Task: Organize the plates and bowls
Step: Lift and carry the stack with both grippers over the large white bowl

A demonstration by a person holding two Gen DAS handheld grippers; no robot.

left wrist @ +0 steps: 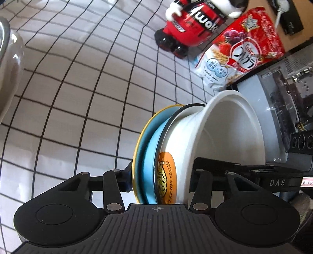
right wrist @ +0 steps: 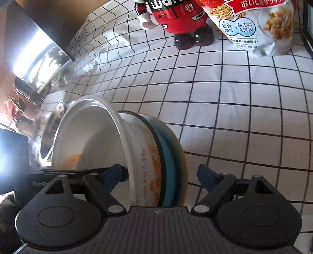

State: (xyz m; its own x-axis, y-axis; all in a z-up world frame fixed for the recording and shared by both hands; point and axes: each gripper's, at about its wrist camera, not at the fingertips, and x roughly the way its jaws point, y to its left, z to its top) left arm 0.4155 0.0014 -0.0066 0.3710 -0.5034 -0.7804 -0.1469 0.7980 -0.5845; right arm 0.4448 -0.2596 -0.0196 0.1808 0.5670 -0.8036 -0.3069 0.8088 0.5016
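While both tools reach in from opposite sides, I see the stacked dishes between their fingers: a white bowl (left wrist: 225, 132) on a black-rimmed plate (left wrist: 166, 168) on a blue plate (left wrist: 148, 148), over the gridded cloth (left wrist: 78, 97). My left gripper (left wrist: 159, 175) clamps the plates' rims; my right gripper (right wrist: 162, 173) stands apart (its right pad clear of the stack).

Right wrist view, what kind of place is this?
Probably a home dining or kitchen table: a white grid-patterned tablecloth, a stack of plates and a bowl, and a cereal bag beside a red figurine.
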